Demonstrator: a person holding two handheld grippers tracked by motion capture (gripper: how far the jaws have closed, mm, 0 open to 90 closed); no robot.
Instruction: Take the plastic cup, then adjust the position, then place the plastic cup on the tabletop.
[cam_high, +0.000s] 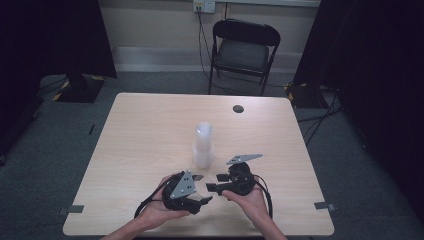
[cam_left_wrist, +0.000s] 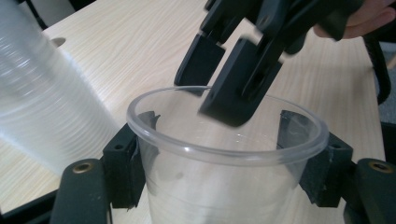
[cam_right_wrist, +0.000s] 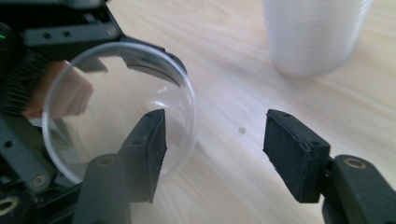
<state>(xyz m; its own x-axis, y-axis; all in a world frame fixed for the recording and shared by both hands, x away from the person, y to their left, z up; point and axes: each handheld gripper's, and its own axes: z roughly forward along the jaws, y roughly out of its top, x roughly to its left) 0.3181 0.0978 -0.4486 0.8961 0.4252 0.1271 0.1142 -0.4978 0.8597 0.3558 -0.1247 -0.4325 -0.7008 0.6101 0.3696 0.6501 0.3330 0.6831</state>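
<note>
At the table's near edge we have one clear plastic cup (cam_left_wrist: 224, 154) clamped in our left gripper (cam_high: 192, 192), apart from the tall white cup stack (cam_high: 203, 145), while our right gripper (cam_right_wrist: 212, 154) gapes empty at its rim, its placement apparently remaining.

Both forearms enter from the near table edge, hands close together. Left gripper (cam_high: 204, 201) lies cupped in the left hand (cam_high: 159, 209), grey plate up, jaws pointing toward the right gripper and clamped on the wall of a clear cup (cam_left_wrist: 224, 158). Right gripper (cam_high: 212, 183), held in the right hand (cam_high: 248, 201), points back at it; its jaws stand parted, nothing pressed between the pads.
</note>
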